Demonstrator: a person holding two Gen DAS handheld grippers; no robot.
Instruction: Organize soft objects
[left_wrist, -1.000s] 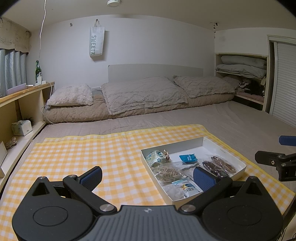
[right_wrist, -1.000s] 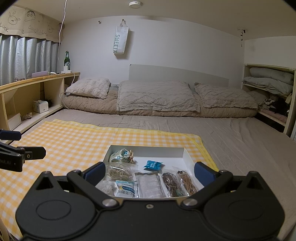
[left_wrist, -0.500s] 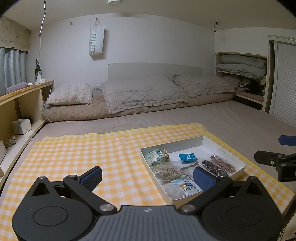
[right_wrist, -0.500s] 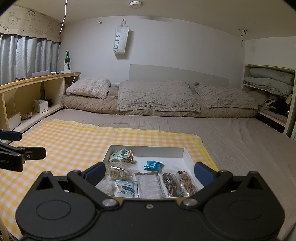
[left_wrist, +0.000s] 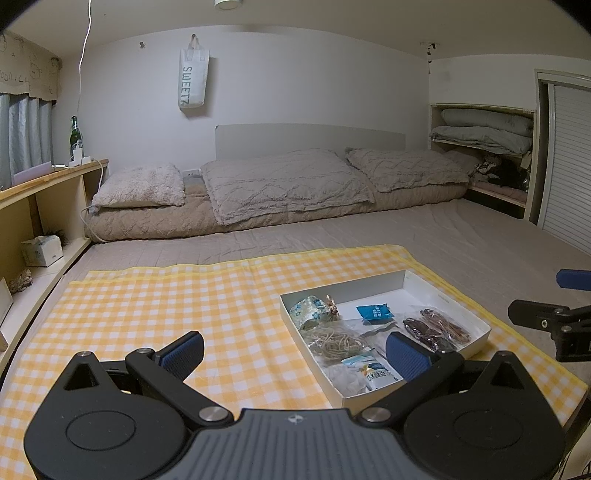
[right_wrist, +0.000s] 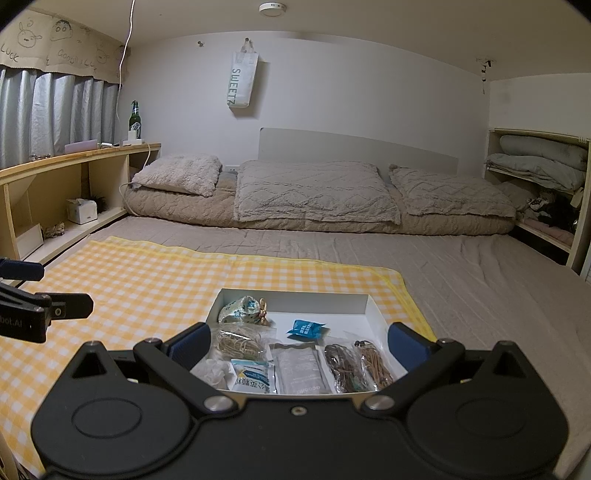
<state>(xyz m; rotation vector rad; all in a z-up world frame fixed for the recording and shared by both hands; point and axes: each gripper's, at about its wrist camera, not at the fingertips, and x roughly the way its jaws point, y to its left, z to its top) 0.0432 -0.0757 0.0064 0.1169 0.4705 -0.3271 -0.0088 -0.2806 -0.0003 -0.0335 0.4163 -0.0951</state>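
A shallow white box (left_wrist: 402, 282) (right_wrist: 295, 302) lies on a yellow checked cloth (left_wrist: 166, 310) (right_wrist: 140, 280). In it are a floral pouch (left_wrist: 310, 312) (right_wrist: 240, 308), a blue sachet (left_wrist: 375, 313) (right_wrist: 306, 328), a bag of tan rubber bands (left_wrist: 336, 341) (right_wrist: 238, 343), dark cord bundles (left_wrist: 436, 328) (right_wrist: 358, 363), a grey packet (right_wrist: 301, 369) and a printed packet (left_wrist: 375, 371) (right_wrist: 253, 378). My left gripper (left_wrist: 295, 352) is open and empty, left of the box. My right gripper (right_wrist: 299, 341) is open and empty, just in front of the box.
The cloth lies on a wide grey-brown mattress (right_wrist: 461, 288) with pillows (left_wrist: 280, 184) at the back. A wooden shelf (right_wrist: 74, 177) runs along the left wall with a bottle (right_wrist: 134, 120) and a tissue box (right_wrist: 81, 211). Folded bedding (left_wrist: 484, 131) fills a shelf at right.
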